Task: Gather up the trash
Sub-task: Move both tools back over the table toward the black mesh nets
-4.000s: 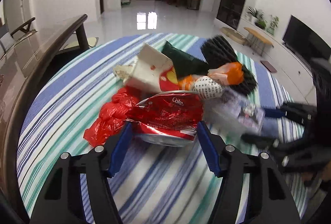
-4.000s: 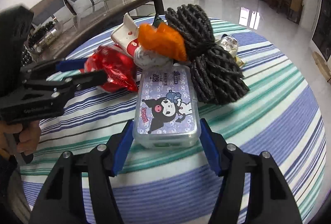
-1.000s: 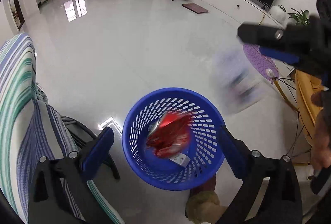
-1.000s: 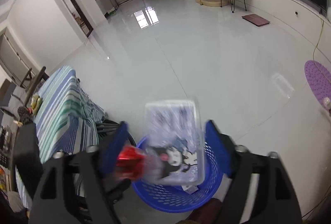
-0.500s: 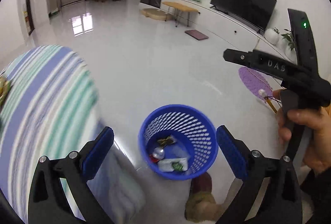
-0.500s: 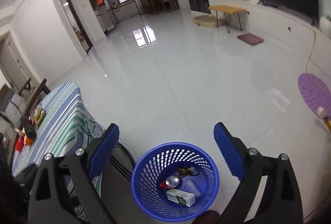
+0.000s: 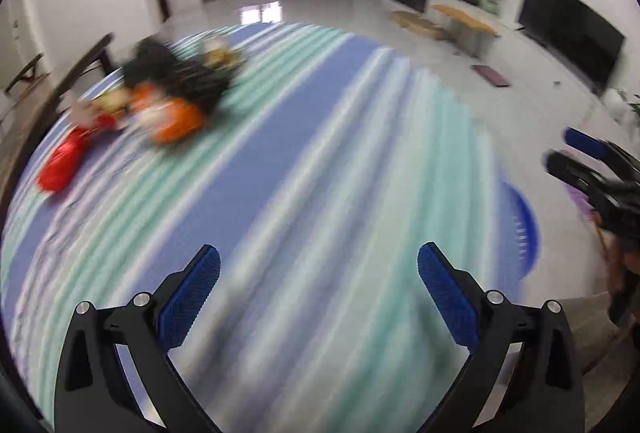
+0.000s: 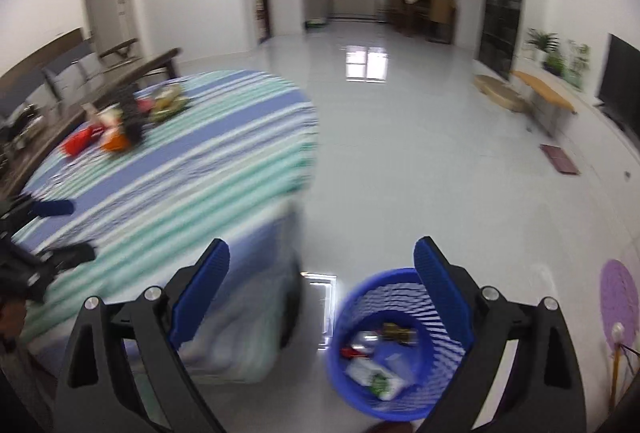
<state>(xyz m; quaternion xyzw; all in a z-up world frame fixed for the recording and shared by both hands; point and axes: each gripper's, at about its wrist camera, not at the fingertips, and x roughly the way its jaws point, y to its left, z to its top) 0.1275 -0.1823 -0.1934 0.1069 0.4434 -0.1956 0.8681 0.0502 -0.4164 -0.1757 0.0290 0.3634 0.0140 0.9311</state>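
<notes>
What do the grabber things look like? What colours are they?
Each gripper is a black plastic frame with two arms that spread apart like a V. The left gripper and right gripper both have bumpy bright blue pads on the insides of their fingers and small shiny silver bolts at the joints. No cables or sleeves show.

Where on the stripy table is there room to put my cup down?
The striped tablecloth is bare from the trash pile at the far left over to the edge nearest the blue basket. The widest free patch lies just ahead of the left gripper. It is crowded only around the pile.
</notes>
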